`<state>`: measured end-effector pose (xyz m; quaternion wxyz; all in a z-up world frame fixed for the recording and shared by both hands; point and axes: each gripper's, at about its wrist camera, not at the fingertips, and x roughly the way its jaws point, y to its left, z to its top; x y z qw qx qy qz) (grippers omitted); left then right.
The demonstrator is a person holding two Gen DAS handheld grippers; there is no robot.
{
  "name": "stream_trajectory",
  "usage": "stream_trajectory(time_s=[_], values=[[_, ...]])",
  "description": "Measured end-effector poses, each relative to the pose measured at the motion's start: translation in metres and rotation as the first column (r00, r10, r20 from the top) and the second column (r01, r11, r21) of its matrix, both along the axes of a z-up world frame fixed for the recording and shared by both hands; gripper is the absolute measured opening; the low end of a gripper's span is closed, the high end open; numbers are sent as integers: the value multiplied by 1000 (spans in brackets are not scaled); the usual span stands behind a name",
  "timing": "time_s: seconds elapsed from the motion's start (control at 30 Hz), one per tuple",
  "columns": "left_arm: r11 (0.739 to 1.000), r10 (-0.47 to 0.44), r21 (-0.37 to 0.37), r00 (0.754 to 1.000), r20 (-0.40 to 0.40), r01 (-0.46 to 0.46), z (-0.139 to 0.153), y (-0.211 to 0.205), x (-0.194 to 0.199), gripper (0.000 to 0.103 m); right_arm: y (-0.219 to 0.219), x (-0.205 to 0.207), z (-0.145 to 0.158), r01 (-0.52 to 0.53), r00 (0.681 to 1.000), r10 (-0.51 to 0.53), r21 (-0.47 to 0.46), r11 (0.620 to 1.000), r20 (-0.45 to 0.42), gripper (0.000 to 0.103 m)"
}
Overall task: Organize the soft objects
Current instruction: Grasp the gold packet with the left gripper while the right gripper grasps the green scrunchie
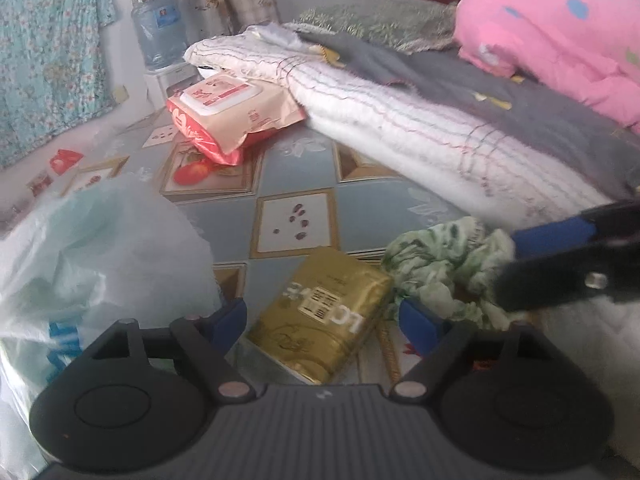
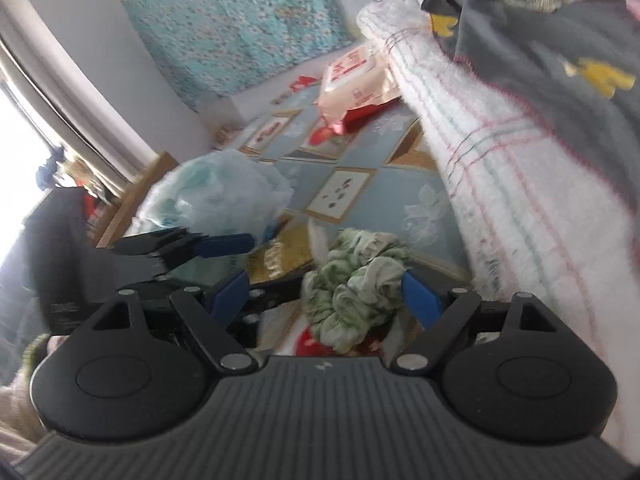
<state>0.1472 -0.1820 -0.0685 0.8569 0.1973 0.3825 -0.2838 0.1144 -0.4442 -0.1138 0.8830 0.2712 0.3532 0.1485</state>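
Note:
A gold tissue pack [image 1: 320, 316] lies on the patterned blue mat [image 1: 296, 168], between the spread jaws of my left gripper [image 1: 324, 320]. Neither blue pad presses on it. A crumpled green-and-white cloth [image 2: 352, 292] lies between the wide jaws of my right gripper [image 2: 324, 294], close to the right-hand pad and clear of the left-hand one. In the left wrist view the same cloth [image 1: 440, 264] sits just right of the pack, with the right gripper [image 1: 516, 264] reaching in from the right edge. The left gripper [image 2: 240, 268] shows at the left of the right wrist view, over the gold pack [image 2: 280, 260].
A pale plastic bag [image 1: 100, 240] bulges at the left. A pink wet-wipes pack [image 1: 232, 116] lies further back, against a folded white blanket [image 1: 400, 132]. A grey cloth [image 1: 520, 100] and a pink quilt [image 1: 560, 40] are piled on the blanket. A water bottle [image 1: 158, 28] stands at the back.

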Motion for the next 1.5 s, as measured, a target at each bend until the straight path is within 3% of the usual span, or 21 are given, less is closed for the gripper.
stream_trajectory(time_s=[0.1, 0.3, 0.53, 0.63, 0.8, 0.93, 1.1, 1.23, 1.5], values=[[999, -9, 51, 1000, 13, 9, -2, -8, 2, 85, -9, -3, -4, -14, 1000, 14, 110, 994, 0, 84], [995, -3, 101, 999, -46, 8, -5, -16, 0, 85, -18, -13, 1, 4, 1000, -8, 122, 992, 29, 84], [998, -42, 35, 991, -128, 47, 0, -4, -30, 85, -16, -12, -2, -12, 1000, 8, 144, 990, 24, 84], [1000, -27, 1, 993, -113, 28, 6, 3, -37, 85, -13, -12, 1, 0, 999, -4, 106, 994, 35, 84], [996, 46, -76, 995, -84, -52, 16, 11, -25, 86, -6, -11, 11, 42, 997, -39, -48, 998, 72, 84], [993, 94, -67, 992, -89, -100, 7, 7, -9, 85, 0, -4, 4, 58, 998, -54, -113, 992, 40, 84], [994, 96, -48, 991, -95, -101, -4, 5, -3, 78, 15, 4, -4, 50, 999, -45, -198, 979, 30, 84], [993, 94, -57, 991, -100, -100, -7, 6, -3, 55, 25, 8, -10, 34, 999, -31, -256, 966, 16, 84], [988, 117, -92, 990, -78, -124, 1, 19, -13, 54, 33, 9, -12, 20, 1000, -11, -311, 950, 28, 82]])
